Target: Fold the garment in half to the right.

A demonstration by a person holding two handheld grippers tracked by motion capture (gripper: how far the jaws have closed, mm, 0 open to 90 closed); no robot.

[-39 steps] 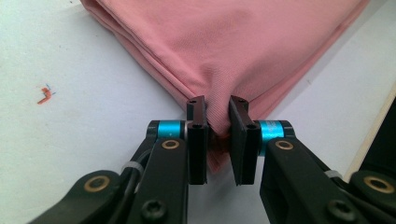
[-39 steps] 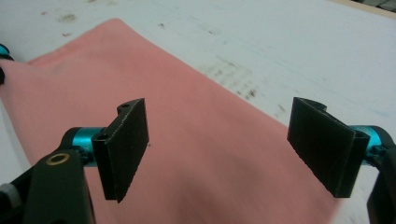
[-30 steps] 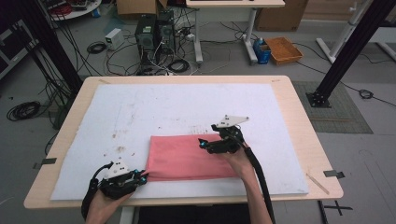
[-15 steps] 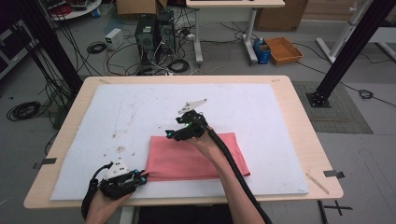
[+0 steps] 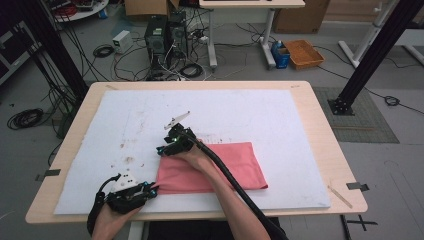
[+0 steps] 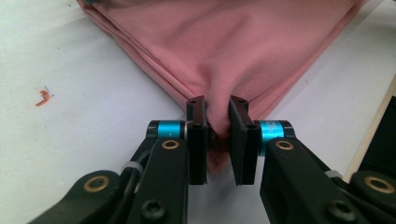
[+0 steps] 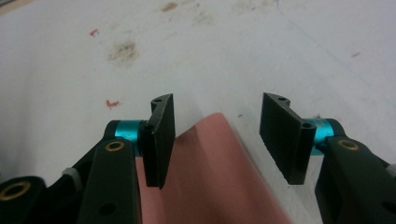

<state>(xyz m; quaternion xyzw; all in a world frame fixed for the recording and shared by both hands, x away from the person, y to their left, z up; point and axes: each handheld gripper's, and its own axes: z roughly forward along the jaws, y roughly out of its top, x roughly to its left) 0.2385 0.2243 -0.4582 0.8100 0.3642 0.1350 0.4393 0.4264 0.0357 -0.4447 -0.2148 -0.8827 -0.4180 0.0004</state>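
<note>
Left gripper [image 6: 217, 122] pinches pink cloth [image 6: 224, 51] — right gripper [image 7: 217, 135] closing

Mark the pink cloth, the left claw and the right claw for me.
pink cloth [image 5: 235, 165], high view, bare middle of the fabric.
left claw [image 6: 217, 140], left gripper view, midway between its tips, shut on the cloth's corner.
right claw [image 7: 218, 140], right gripper view, gap between its tips, above a cloth corner.

The folded cloth [image 5: 212, 168] is a plain salmon pink, no print, a fine woven texture up close. It lies on a white mat [image 5: 250, 115] flecked with brown smudges and small red marks. The table [image 5: 320, 135] edge is pale wood. Both grippers, left gripper [image 6: 217, 122] and right gripper [image 7: 217, 128], are black with turquoise collars and brass-coloured rivets.
</note>
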